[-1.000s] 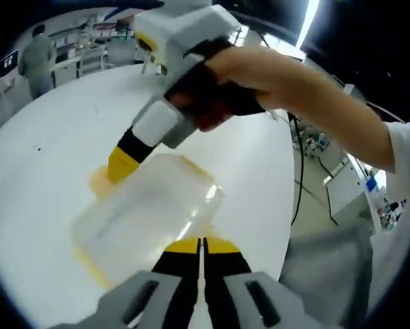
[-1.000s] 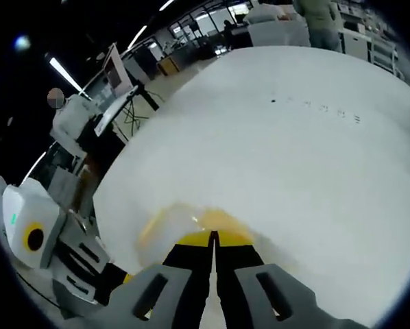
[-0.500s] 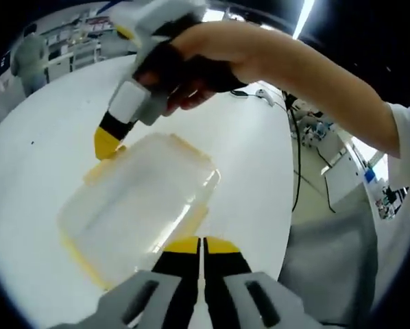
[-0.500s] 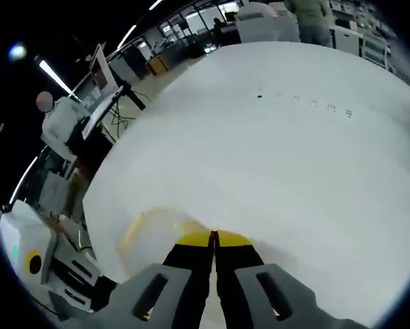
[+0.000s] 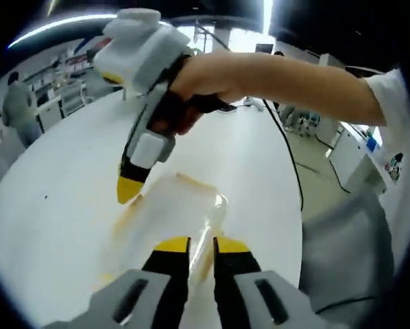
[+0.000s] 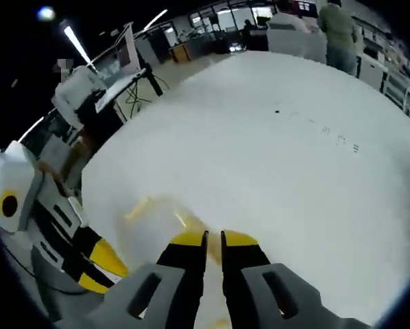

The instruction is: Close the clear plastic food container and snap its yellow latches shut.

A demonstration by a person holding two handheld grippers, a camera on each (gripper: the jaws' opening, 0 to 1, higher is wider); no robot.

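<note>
Left gripper (image 5: 195,241) with jaws slightly parted; right gripper (image 5: 128,190), held in a person's hand (image 5: 191,92), points downward, jaws a narrow gap apart.

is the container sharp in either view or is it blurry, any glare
Left gripper view: the container is smeared by motion blur, with one bright glint at its right corner. Right gripper view: it is a pale blur against the white table, edges barely readable.

We see bright ceiling strips (image 5: 68,24), glare washing out the white table (image 6: 273,157), motion blur, heavy fisheye edge warping.
</note>
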